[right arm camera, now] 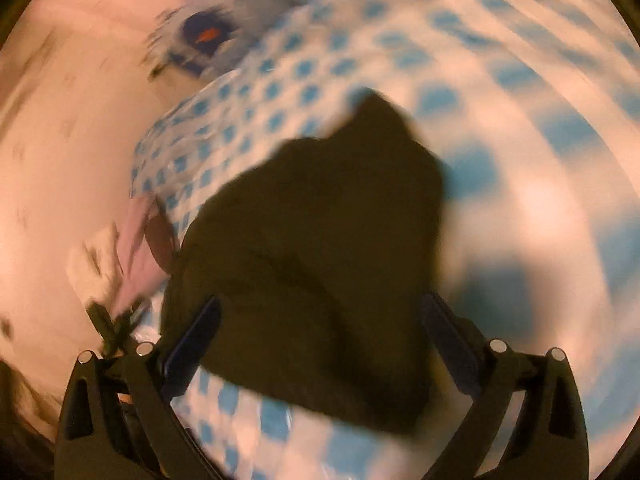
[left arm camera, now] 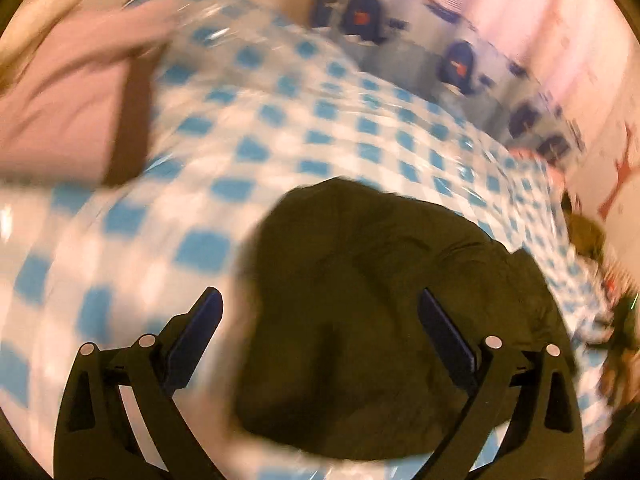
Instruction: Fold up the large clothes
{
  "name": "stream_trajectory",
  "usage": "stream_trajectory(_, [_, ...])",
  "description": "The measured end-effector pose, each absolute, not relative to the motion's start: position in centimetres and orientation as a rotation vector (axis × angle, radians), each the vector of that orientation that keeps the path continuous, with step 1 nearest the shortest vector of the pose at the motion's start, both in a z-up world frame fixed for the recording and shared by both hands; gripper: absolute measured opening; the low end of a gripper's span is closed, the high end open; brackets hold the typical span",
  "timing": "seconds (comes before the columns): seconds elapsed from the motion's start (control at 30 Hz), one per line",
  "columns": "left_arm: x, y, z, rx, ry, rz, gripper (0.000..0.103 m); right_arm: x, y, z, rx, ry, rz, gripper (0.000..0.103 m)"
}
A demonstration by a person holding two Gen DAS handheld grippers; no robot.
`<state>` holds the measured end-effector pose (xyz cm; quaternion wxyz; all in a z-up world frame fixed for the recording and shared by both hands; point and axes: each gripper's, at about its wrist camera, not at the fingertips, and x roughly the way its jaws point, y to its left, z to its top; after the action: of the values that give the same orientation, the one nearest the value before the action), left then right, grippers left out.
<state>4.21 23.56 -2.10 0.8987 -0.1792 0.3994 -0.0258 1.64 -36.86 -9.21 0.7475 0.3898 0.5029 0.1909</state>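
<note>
A dark olive garment lies bunched on a table covered with a blue-and-white checked cloth. My left gripper hovers over the garment's near edge, its fingers wide apart and open, nothing between them. In the right wrist view the same dark garment fills the centre, folded into a thick pile. The right gripper is open too, its two fingers straddling the pile's near part without closing on it. Both views are heavily blurred by motion.
A pink cloth with a brown strap lies at the table's left side, also seen as pink cloth. Beyond the table are blue patterned items and a pale wall. Checked tablecloth stretches to the right.
</note>
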Motion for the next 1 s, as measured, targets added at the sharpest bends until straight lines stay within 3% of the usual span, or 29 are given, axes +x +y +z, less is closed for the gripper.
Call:
stream_trajectory(0.17, [1.8,28.8,-5.9,-0.565,0.964,-0.003,0.094,-1.4,-39.1,-11.5,0.991,1.105,0.430,0.096])
stream_trajectory(0.43, [1.5,27.1,-10.0,-0.732,1.097,-0.165,0.094,-0.7,-37.1,-13.5,1.106,1.132,0.527,0.096])
stream_trajectory(0.73, [3.1,24.0,-10.3,-0.799,1.119,-0.292,0.094,-0.2,-34.5,-12.4,1.057,1.162,0.645,0.096])
stream_trajectory(0.93, [4.4,23.7,-10.2,-0.719,1.141,-0.242,0.093,0.4,-34.7,-14.6,1.092,1.184,0.559,0.096])
stream_trajectory(1.0, [4.6,24.3,-10.6,-0.717,1.146,-0.230,0.070,0.3,-34.6,-14.6,1.048,1.167,0.568,0.092])
